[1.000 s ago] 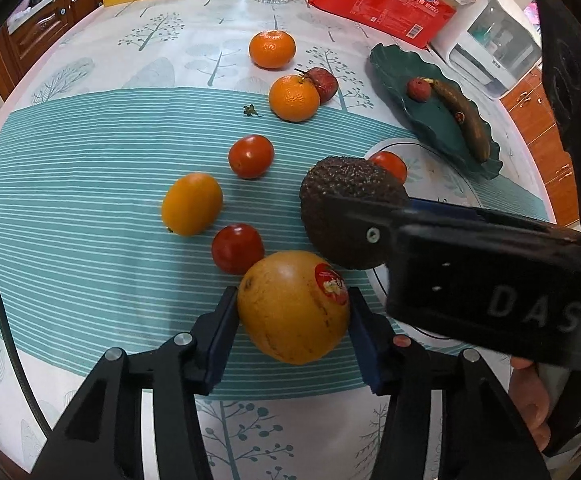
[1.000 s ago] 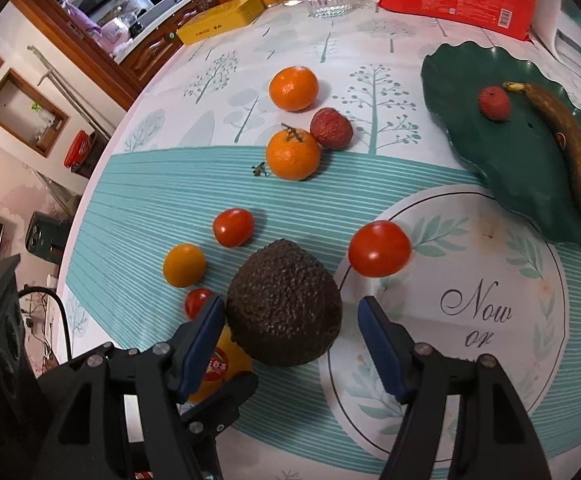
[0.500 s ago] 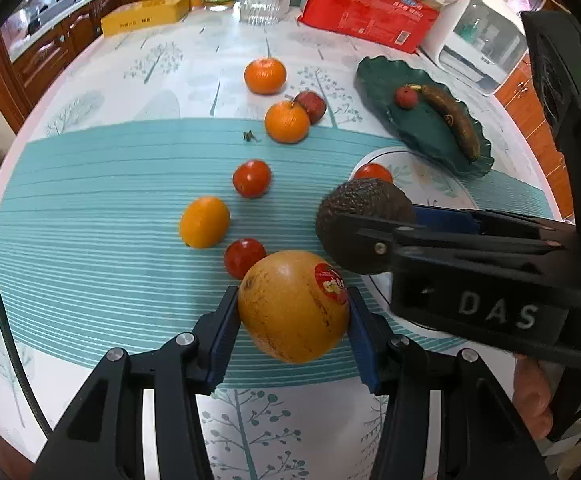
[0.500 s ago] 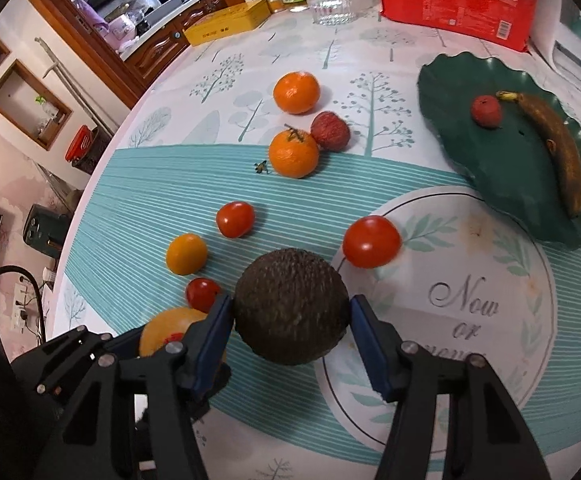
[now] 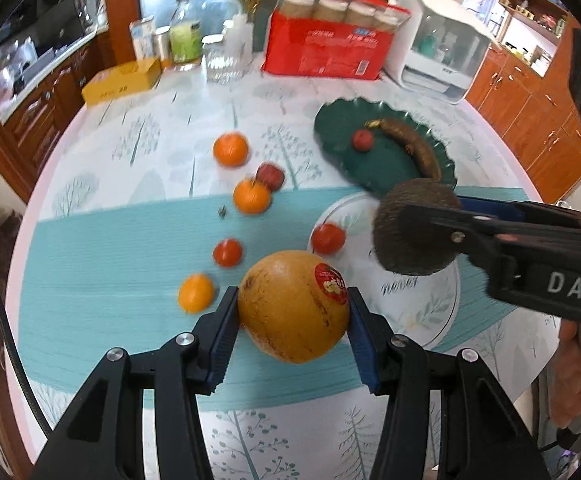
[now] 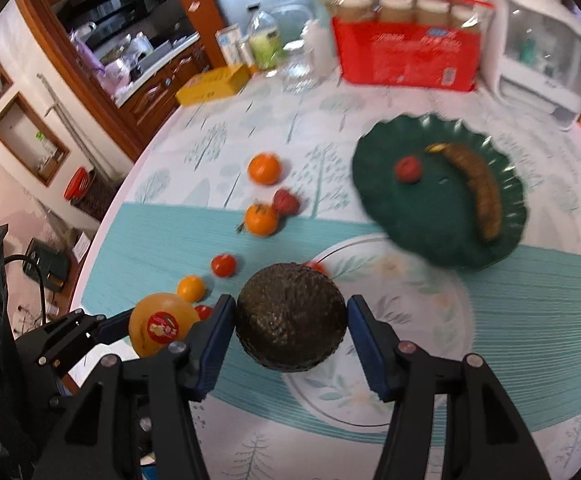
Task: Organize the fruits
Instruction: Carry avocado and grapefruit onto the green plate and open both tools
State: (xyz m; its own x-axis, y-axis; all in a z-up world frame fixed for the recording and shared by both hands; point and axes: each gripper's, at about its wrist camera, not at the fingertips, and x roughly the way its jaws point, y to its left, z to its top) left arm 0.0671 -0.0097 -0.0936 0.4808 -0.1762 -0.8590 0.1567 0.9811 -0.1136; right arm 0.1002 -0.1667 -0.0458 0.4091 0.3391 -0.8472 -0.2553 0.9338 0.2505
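Nearest, the left gripper [image 5: 292, 314] is clamped on a large yellow-orange fruit [image 5: 293, 306] bearing a red sticker, blue pads pressed to both its sides, the fruit held clear above the teal-striped tablecloth [image 5: 90, 280]. Beside it, the right gripper [image 6: 290, 330] has just been closing its jaws and now grips a dark, rough-skinned avocado [image 6: 291, 317] between its pads, also above the cloth. Below on the table lie a small yellow-orange fruit [image 5: 196, 294], two red tomatoes [image 5: 227, 252] and [image 5: 328, 238], the second on a printed white circle. Further off sit two tangerines [image 5: 251, 197] and [image 5: 230, 149] with a dark red fruit [image 5: 270, 176] touching the nearer one. Beyond, a green scalloped plate [image 6: 382, 184] holds a browned banana [image 6: 478, 190] and a small red fruit [image 6: 408, 168]. At the far edge stands a red box [image 5: 326, 50]
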